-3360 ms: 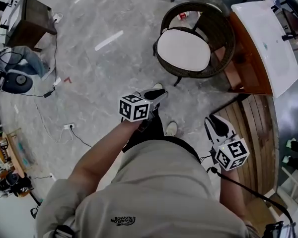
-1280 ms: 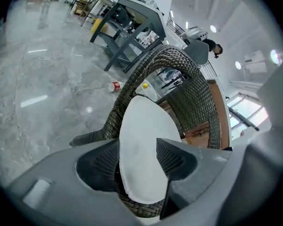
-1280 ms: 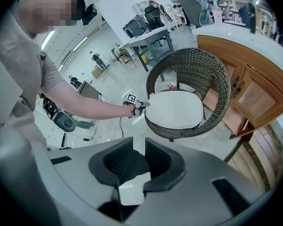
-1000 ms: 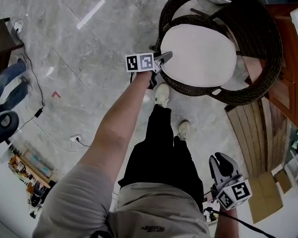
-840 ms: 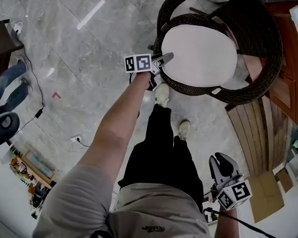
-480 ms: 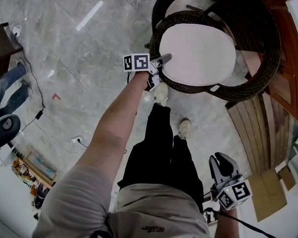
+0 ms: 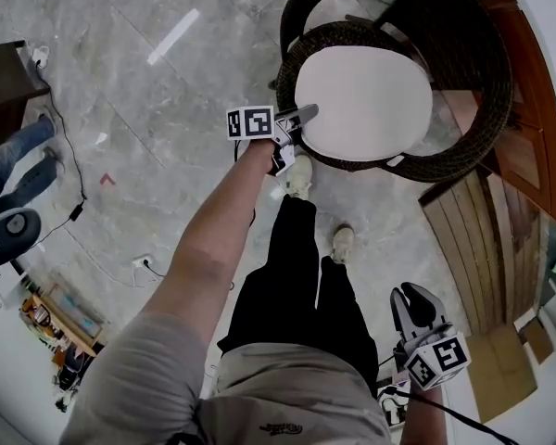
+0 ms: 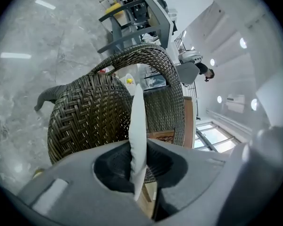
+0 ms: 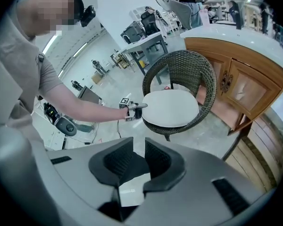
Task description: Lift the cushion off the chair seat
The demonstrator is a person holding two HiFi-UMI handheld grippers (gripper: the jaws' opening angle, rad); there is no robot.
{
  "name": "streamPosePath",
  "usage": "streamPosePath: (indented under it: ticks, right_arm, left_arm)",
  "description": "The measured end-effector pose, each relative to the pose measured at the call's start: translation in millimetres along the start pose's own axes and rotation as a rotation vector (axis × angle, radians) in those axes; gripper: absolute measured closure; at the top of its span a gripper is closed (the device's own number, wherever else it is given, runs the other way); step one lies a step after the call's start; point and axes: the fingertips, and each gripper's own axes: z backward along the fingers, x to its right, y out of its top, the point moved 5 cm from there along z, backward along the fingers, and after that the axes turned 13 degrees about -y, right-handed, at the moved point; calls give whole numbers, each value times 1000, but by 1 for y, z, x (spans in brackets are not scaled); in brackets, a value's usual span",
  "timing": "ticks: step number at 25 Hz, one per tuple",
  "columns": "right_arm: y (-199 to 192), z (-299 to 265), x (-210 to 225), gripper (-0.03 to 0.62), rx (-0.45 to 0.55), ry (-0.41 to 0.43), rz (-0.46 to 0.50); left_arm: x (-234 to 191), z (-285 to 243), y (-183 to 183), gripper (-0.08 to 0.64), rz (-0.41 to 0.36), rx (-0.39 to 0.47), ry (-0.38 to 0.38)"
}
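Note:
A white oval cushion (image 7: 366,100) lies on the seat of a dark wicker tub chair (image 7: 463,146). My left gripper (image 7: 308,111) reaches its near-left rim, and its jaws are closing with the cushion's thin edge (image 8: 137,121) pinched between them in front of the woven chair (image 8: 85,117). In the right gripper view the cushion (image 9: 170,108), the chair (image 9: 198,69) and the left gripper (image 9: 141,106) show from afar. My right gripper (image 7: 415,297) hangs by my right hip, far from the chair. Its jaws (image 9: 139,149) stand a narrow gap apart with nothing between them.
A wooden cabinet (image 7: 528,109) with a white top stands right behind the chair. A dark side table (image 7: 5,77), a person's legs (image 7: 14,165) and floor cables with a power strip (image 7: 141,260) are at the left. My shoes (image 7: 299,176) stand just before the chair.
Earlier, both grippers hung near my body, away from the chair. Over the last second the left gripper has stayed on the cushion's near-left rim and drifted slightly left. The right gripper has barely shifted.

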Motion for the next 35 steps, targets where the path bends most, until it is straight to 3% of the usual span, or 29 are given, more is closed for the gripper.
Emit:
streamPosePath:
  ticks: [8,30,35]
  right_arm:
    - [-24,32,9,506,54,15,36]
    - [-101,145,38,506,275,74,149]
    - [-112,170,41,506,334,116,217]
  left_arm:
    - [45,5,-24,509,-33,66,-16]
    - [195,90,-149,518,-125,392,-70]
    - [249,117,-189,518,-133,493,-146]
